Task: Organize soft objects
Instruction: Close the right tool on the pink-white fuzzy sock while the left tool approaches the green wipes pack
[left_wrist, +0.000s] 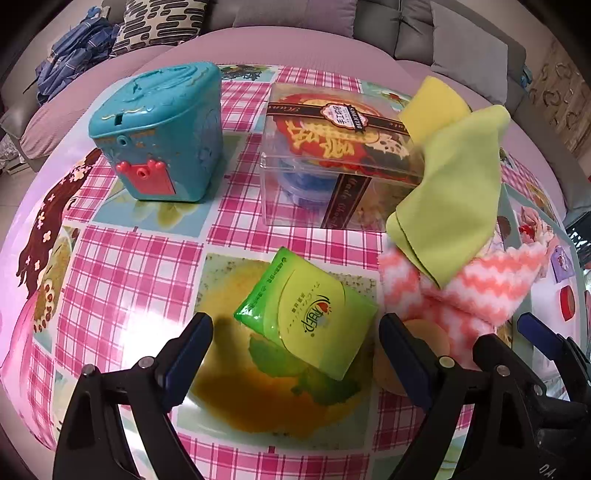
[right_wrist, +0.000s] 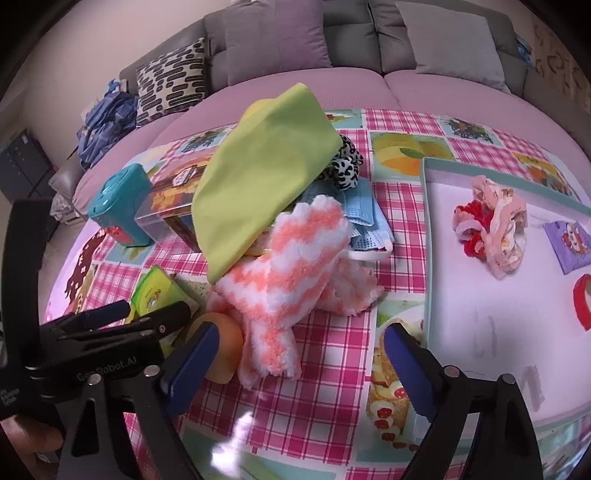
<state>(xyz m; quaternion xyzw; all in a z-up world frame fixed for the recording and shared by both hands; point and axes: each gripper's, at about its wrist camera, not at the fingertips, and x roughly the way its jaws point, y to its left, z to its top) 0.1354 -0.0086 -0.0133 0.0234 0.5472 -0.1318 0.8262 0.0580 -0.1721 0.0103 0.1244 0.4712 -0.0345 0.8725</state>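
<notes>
The right tool (right_wrist: 299, 354) is released, its 2 blue-padded jaws standing wide with nothing pressed between them, and the fluffy pink-and-white zigzag-striped sock (right_wrist: 291, 273) lies straight ahead of it on the tabletop (right_wrist: 332, 369) with its pink checked cloth. The sock's long axis runs from its near end, which sits just inside the gap between the jaws, up and slightly rightward to its far end under the lime-green folded cloth (right_wrist: 266, 155). That puts the axis roughly along the line the tool points, so the jaws would close across the sock's narrow width, which I judge a workable grip on something this squashy. A small round orange sponge (right_wrist: 221, 347) touches the sock's left side, just beside the left jaw, and could get pinched along with it.

The left tool (left_wrist: 295, 354) is also released, empty, and faces the glossy green tissue packet (left_wrist: 310, 314), whose near corner lies between its jaws. From there the sock (left_wrist: 476, 291) is off to the right, beyond the right jaw, so the right hand is the nearer one for it.

The white tray with teal rim (right_wrist: 428, 236), already holding a pink and red scrunchie (right_wrist: 491, 229), lies to the right of the sock, likely its destination.
</notes>
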